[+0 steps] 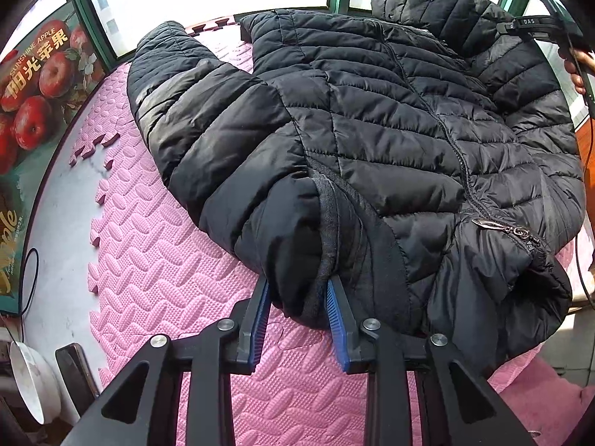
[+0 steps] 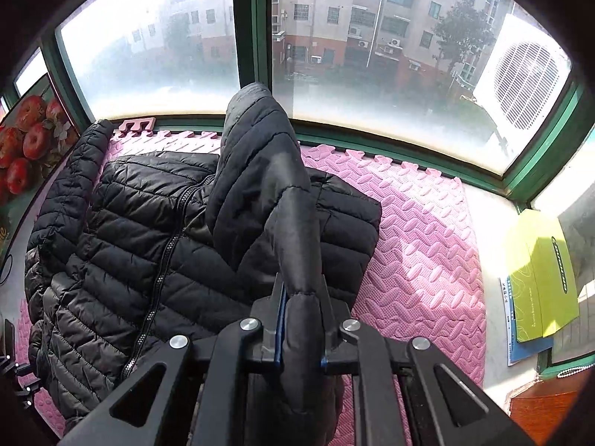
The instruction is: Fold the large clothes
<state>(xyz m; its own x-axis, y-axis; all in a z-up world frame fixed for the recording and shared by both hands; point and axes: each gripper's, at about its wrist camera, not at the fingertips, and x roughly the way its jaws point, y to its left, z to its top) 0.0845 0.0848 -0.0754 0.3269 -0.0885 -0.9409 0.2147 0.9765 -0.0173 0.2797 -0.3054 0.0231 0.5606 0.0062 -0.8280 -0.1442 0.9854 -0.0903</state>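
A black quilted puffer jacket (image 1: 390,119) lies front up and zipped on a pink foam mat (image 1: 156,271). My left gripper (image 1: 299,293) has its blue-padded fingers around the jacket's shoulder and collar edge, the fabric between them. In the right wrist view the jacket (image 2: 130,245) spreads to the left, and my right gripper (image 2: 303,297) is shut on the cuff end of a sleeve (image 2: 260,171), which is lifted and folded over the jacket's body. The right gripper also shows at the top right of the left wrist view (image 1: 557,33).
Green-framed windows (image 2: 256,37) run along the far edge of the mat. An apple poster (image 1: 33,104) stands at the left. A white bowl (image 1: 29,383) and a phone (image 1: 74,371) sit at the near left. A yellow-green box (image 2: 539,278) lies at the right.
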